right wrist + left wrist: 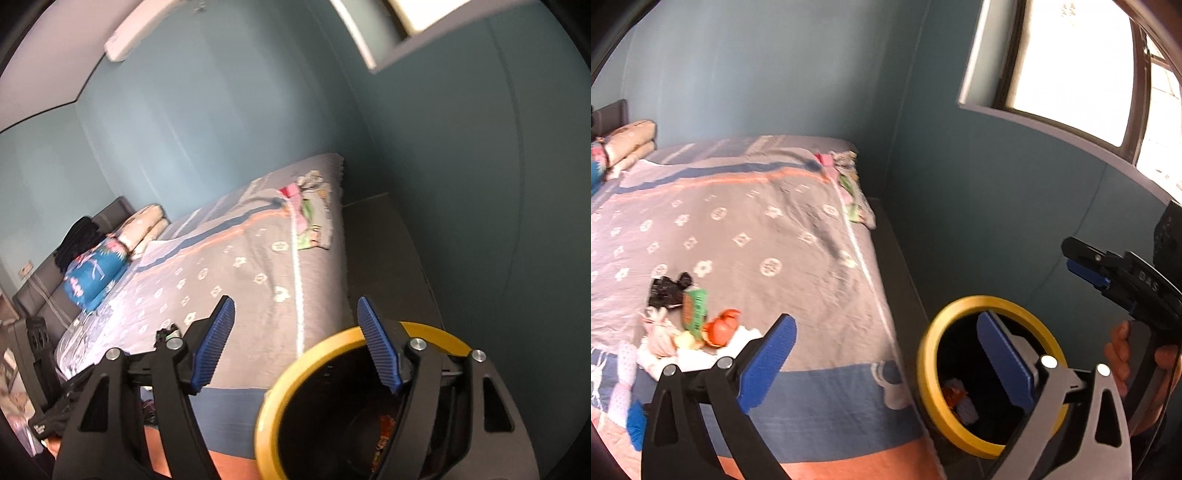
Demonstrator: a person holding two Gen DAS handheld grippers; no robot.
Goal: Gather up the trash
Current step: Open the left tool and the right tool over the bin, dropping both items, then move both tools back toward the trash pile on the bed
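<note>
A black bin with a yellow rim, lower right, holds orange trash. More trash lies lower left on the bed. Left gripper and right gripper gape wide, holding nothing.

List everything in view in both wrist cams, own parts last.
trash bin: one, black with yellow rim, on the floor beside the bed, some trash inside
trash pile: one heap, mixed black, green, orange, white, on the bedspread's near left part
bedspread: one, grey with white motifs, blue and orange bands, covers the bed
folded bedding: one stack, blue and cream, at the headboard end
window: one, bright, on the teal wall
air conditioner: one, white, high on the wall
left gripper: blue pads, open, empty
right gripper: blue pads, open, empty, above the bin
hand: one, holding the right gripper's handle
</note>
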